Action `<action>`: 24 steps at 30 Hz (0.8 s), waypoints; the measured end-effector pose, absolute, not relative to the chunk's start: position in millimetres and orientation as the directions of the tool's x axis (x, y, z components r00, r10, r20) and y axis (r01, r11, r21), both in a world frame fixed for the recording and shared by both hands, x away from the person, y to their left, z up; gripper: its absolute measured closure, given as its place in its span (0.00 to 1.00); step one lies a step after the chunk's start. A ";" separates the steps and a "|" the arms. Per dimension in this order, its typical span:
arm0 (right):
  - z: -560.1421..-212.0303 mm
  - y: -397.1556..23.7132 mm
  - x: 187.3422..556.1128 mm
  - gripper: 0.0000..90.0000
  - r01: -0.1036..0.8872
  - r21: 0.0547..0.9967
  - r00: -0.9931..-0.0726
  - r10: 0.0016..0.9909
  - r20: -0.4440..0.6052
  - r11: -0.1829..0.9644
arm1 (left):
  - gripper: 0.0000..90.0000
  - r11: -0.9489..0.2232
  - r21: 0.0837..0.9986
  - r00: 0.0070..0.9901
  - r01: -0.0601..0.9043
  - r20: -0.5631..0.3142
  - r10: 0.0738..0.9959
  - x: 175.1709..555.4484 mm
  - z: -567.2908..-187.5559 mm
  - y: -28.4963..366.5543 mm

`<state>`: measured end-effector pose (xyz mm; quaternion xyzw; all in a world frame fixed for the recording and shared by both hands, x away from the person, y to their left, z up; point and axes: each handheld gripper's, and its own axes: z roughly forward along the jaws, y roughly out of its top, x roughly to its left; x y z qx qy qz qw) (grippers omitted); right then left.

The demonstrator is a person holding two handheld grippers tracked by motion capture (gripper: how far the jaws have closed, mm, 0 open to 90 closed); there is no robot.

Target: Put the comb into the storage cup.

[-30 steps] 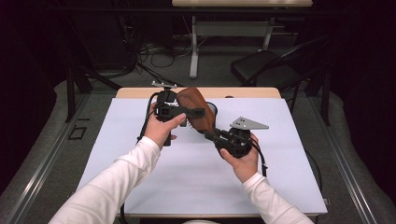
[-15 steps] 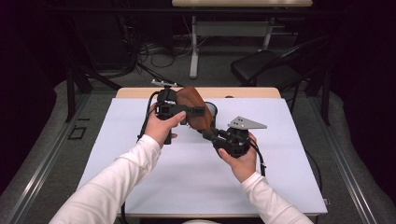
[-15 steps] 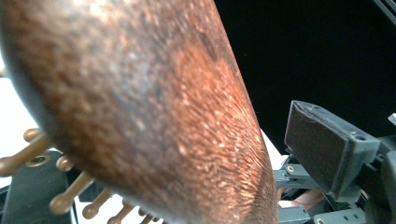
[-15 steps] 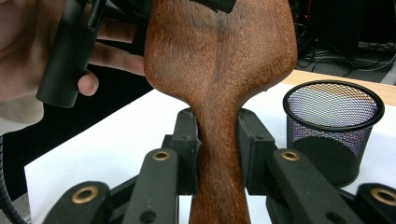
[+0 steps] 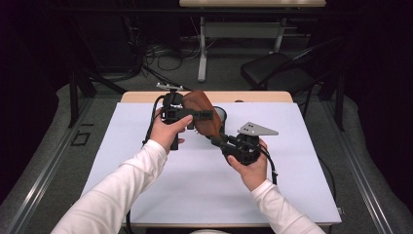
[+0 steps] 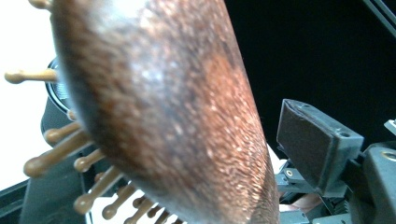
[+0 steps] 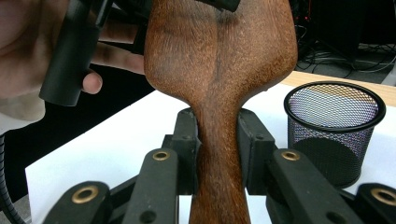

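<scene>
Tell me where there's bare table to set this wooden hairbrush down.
The white table is bare on its left side, along the near edge, and at right past the right gripper. It is crowded at the back middle, where the hairbrush, the left gripper and the mesh cup sit together.

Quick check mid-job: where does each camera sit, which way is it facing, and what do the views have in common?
High view: above the person's side, looking forward and down on the table; both forearms, left gripper, right gripper.
Left gripper view: on the left gripper, facing the wooden hairbrush head; its jaws have just been closing around it.
Right gripper view: on the right gripper, clamped on the handle.
Shared: hairbrush, mesh cup.
</scene>
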<state>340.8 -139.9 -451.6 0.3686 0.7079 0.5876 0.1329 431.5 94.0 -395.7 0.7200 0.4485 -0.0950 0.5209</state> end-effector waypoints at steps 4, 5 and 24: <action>-452.9 -140.2 340.9 0.80 0.362 0.931 -0.692 0.679 0.245 0.033 | 0.28 -0.053 0.659 0.577 0.750 -0.613 0.540 432.9 -397.0 94.6; -453.2 -140.2 340.8 0.80 0.365 0.931 -0.692 0.678 0.248 0.031 | 0.30 -0.048 0.653 0.570 0.756 -0.621 0.539 432.9 -397.2 94.5; -456.4 -139.4 338.5 0.80 0.345 0.938 -0.695 0.679 0.237 0.025 | 0.38 -0.015 0.637 0.551 0.771 -0.655 0.517 434.9 -397.9 99.3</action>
